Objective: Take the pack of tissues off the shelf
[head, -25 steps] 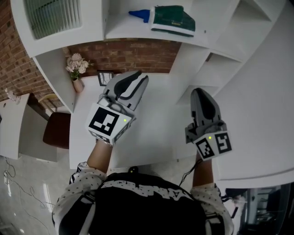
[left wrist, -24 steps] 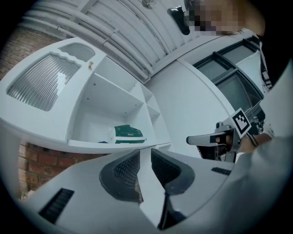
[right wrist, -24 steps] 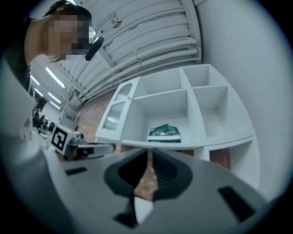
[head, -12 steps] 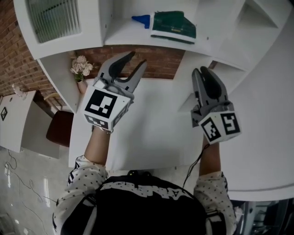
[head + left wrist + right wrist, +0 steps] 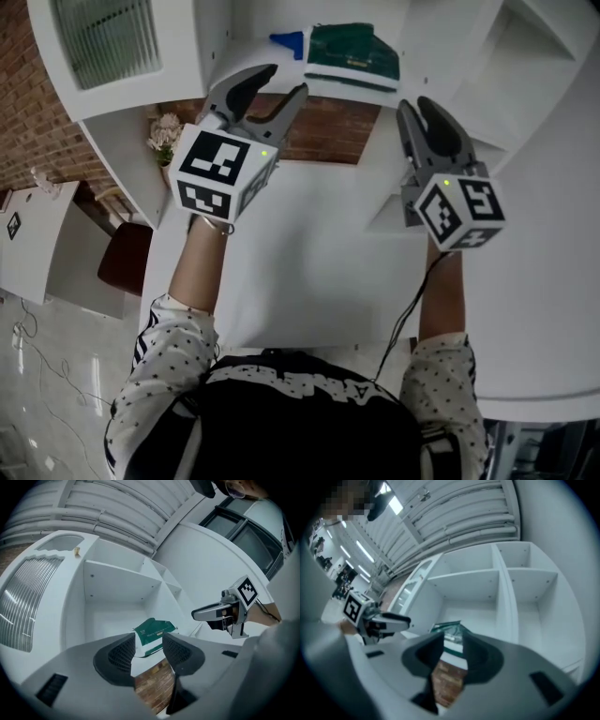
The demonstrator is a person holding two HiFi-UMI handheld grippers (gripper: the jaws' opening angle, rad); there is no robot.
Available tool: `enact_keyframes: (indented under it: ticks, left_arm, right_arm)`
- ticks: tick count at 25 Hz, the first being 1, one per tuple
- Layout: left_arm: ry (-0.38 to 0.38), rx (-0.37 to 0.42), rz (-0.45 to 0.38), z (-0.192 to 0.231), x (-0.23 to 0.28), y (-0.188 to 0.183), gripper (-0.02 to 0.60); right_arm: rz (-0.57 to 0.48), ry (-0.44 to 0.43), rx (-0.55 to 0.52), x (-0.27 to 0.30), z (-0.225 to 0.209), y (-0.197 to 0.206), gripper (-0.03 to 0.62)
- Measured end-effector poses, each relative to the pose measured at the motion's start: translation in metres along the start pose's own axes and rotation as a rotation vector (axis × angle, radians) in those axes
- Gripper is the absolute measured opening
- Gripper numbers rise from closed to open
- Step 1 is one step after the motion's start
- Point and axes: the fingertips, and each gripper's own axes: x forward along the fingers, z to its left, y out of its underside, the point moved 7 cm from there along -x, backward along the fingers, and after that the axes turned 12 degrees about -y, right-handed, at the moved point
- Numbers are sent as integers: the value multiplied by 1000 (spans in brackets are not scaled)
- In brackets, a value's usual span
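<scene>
The green pack of tissues (image 5: 354, 54) lies flat on a white shelf (image 5: 272, 67), with a blue thing (image 5: 289, 39) at its left end. My left gripper (image 5: 279, 84) is raised just below and left of the pack; its jaws are opening with nothing between them. My right gripper (image 5: 418, 108) is up at the pack's lower right, jaws also opening and empty. In the left gripper view the pack (image 5: 152, 632) shows beyond the left gripper (image 5: 149, 641), with the right gripper (image 5: 206, 613) off to the side. In the right gripper view the pack (image 5: 452, 631) sits past the right gripper (image 5: 453, 641).
A white desk (image 5: 309, 253) lies below the shelves against a brick wall (image 5: 328, 127). A small vase of flowers (image 5: 161, 141) stands at the desk's far left. A ribbed panel (image 5: 103, 37) fronts the upper left compartment. A brown chair seat (image 5: 122, 262) is left of the desk.
Both grippers have risen from over the desk toward the shelf with the pack. Both sets of jaws have gone from nearly shut to open.
</scene>
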Motion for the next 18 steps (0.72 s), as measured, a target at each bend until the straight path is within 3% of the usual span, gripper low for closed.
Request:
enact_keyframes:
  ticks: [3, 10, 18]
  left_arm:
    - [20, 26, 40, 0, 15, -5, 227]
    - [30, 81, 128, 3, 42, -6, 227]
    - [52, 56, 202, 7, 62, 2, 227]
  right_arm:
    - [42, 11, 8, 9, -12, -1, 130]
    - [149, 14, -29, 32, -27, -3, 143]
    - [233, 24, -19, 53, -43, 4, 149]
